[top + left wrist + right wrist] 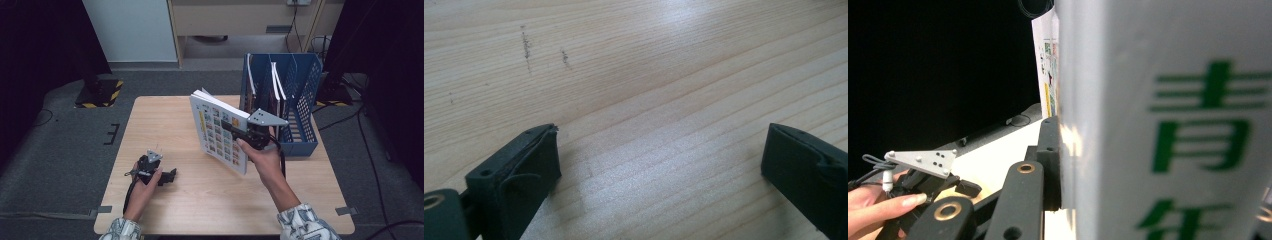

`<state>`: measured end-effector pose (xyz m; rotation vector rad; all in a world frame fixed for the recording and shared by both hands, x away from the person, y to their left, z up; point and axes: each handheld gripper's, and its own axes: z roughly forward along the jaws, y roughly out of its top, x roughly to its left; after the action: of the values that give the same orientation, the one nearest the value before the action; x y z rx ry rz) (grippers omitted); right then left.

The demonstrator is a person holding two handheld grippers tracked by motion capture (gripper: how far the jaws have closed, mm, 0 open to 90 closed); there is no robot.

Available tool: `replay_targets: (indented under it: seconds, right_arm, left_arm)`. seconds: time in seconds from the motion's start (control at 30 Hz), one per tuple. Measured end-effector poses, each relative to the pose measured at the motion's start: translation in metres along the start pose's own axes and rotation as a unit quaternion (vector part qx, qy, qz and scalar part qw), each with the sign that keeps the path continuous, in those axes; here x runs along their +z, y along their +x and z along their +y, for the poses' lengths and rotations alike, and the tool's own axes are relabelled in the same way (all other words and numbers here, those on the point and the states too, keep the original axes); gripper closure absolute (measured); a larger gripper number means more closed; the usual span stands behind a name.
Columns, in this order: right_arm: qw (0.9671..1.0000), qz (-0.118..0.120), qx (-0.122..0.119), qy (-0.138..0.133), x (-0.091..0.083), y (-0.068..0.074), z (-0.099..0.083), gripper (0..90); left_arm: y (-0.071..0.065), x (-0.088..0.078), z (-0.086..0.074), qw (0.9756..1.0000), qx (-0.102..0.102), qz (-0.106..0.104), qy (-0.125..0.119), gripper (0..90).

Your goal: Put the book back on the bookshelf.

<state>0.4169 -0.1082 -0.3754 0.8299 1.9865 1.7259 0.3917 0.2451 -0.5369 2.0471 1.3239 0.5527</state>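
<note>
One book (220,131) sat clamped upright in the right gripper (239,134), lifted off the table (165,120) just short of the blue rack (300,95), while the left gripper (659,165) rested jaws apart, nothing between them.

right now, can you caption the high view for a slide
Right hand-held gripper lifts a picture-covered book beside a blue file basket; left hand-held gripper rests open on the wooden table.

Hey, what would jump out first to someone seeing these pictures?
The white book with its grid of coloured pictures, held up above mid-table by the right gripper. Just behind it, at the table's far right, stands the blue mesh file rack with books inside.
</note>
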Motion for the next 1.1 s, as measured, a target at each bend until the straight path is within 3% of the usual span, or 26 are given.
replay_targets:
  seconds: [1.1]
  right_arm:
    - [0.9999, -0.007, -0.003, -0.009, -0.051, -0.01, -0.01, 73.7]
  left_arm:
    - [0.0, 0.0, 0.0, 1.0, 0.001, -0.001, 0.001, 1.1]
